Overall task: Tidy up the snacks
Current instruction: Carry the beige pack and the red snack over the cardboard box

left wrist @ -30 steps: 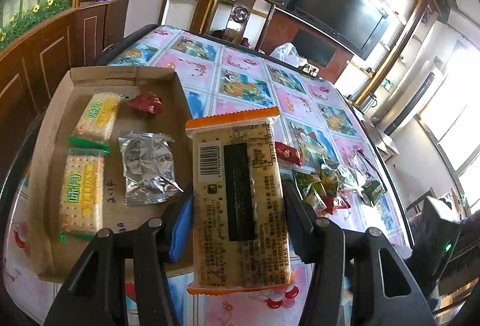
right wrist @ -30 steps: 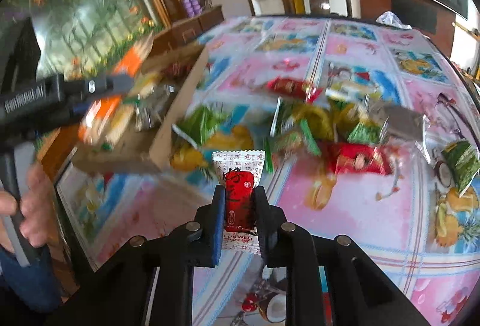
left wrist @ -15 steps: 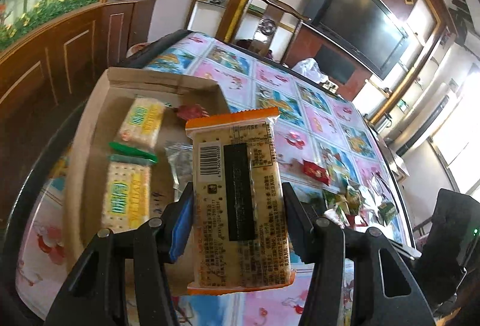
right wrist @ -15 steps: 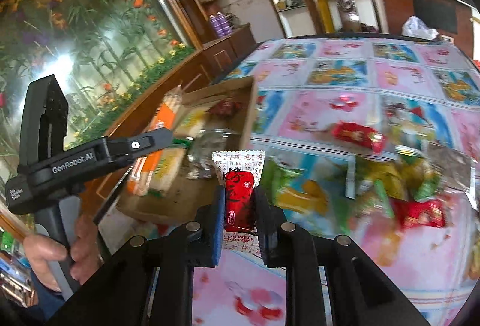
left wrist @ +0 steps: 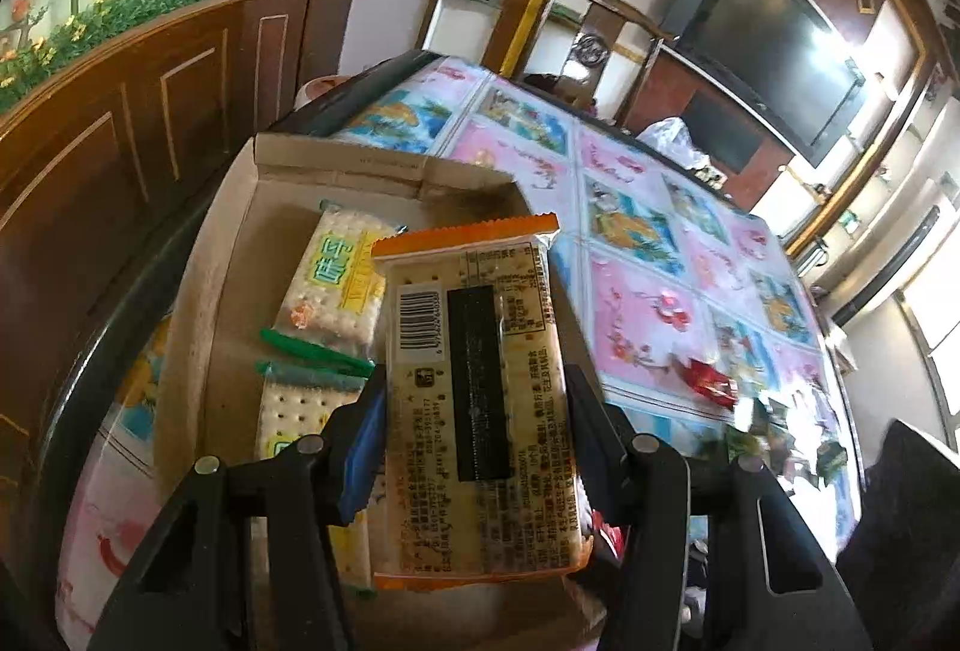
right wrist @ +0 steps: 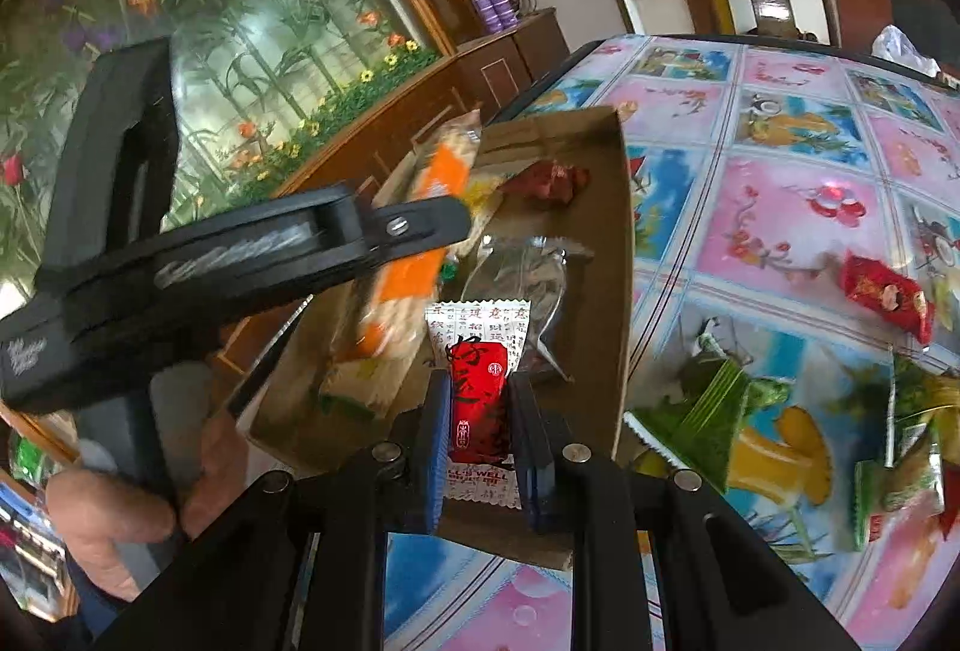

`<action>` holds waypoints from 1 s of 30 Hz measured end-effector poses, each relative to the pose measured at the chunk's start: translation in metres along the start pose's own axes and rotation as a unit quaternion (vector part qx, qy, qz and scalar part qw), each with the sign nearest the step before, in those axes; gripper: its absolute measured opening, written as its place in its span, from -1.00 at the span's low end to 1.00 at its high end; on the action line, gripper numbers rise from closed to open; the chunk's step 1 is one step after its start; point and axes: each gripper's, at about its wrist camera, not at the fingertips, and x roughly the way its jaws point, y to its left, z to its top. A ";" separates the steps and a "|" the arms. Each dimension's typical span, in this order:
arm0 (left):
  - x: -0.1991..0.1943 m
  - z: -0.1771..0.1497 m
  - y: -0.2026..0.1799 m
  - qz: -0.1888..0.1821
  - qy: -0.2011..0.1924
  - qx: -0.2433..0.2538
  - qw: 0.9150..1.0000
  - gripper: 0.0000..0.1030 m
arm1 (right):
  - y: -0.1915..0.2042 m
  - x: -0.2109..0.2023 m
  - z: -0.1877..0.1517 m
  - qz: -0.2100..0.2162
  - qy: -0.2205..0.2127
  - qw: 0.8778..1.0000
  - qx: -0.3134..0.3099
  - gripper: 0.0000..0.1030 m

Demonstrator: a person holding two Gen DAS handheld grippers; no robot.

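- The worktop, covered in a glossy pink-and-blue pictured cloth, carries a loose scatter of small green, yellow and red wrapped snacks on its right part, well apart from the box.
- The shallow brown cardboard box sits at the worktop's left edge. A second ago it lay off to the side of both cameras; now both views look straight down into it, so both carries have reached the drop zone.
- Inside lie two green-trimmed cracker packs, a crumpled silver foil pouch and a small dark-red wrapped sweet.
- The left hand-held gripper is clamped on a long orange-edged cracker pack, barcode side up, now held over the box beside the two green-trimmed packs; the right view is blurred, so its height above them is hard to judge.
- The right hand-held gripper is clamped on a small red-and-white sachet, held over the box's near end, just in front of the foil pouch.
- Judgement: transport looks finished for both items, so lowering and releasing come next, and the long pack probably belongs alongside its kind.
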 end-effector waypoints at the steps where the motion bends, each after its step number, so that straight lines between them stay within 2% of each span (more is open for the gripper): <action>1: 0.003 -0.001 0.000 -0.002 0.002 -0.002 1.000 0.05 | -0.002 0.003 -0.001 0.003 0.005 1.000 0.002 -0.59; 9: 0.016 -0.009 -0.004 0.013 -0.001 0.017 1.000 0.04 | 0.000 0.004 -0.006 0.007 0.005 1.000 -0.012 -0.59; 20: 0.023 -0.015 0.006 -0.017 -0.017 0.003 1.000 0.04 | -0.001 0.013 -0.010 0.006 0.019 1.000 -0.017 -0.59; 30: 0.022 -0.013 0.010 -0.013 -0.030 0.002 0.999 0.04 | 0.002 0.018 -0.009 0.016 0.018 0.999 -0.032 -0.58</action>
